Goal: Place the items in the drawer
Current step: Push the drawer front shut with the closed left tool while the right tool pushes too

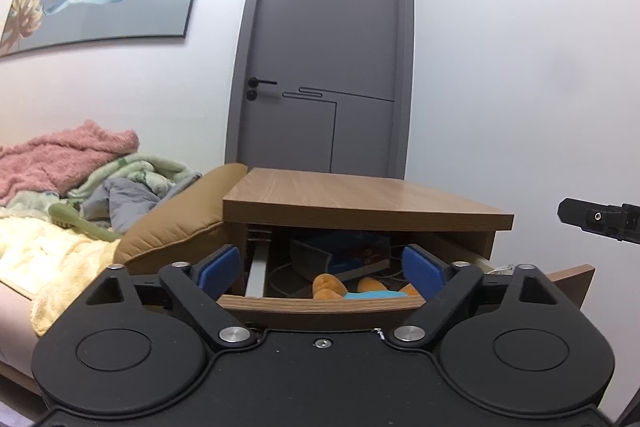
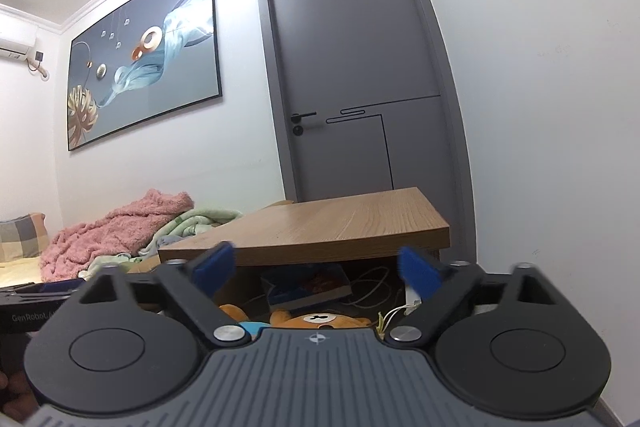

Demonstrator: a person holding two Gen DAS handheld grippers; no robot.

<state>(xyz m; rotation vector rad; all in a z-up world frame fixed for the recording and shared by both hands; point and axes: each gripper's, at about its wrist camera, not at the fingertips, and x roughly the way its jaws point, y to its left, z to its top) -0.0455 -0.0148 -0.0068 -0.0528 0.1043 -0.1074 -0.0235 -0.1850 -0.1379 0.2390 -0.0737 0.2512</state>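
Left wrist view: the left gripper (image 1: 322, 269) hangs released before the pulled-out drawer (image 1: 320, 303), a plush toy (image 1: 348, 289) and book (image 1: 348, 255) inside. Right wrist view: the right gripper (image 2: 316, 273), released, slightly blurred, has the toy (image 2: 316, 319) at 6 o'clock, seemingly inside.

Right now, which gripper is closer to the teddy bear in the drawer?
Probably the right gripper: it sits just above the teddy bear. The left gripper waits in front of the drawer.

Open wooden drawer (image 1: 320, 303) holds orange plush (image 1: 328, 285) and book (image 1: 340, 255).
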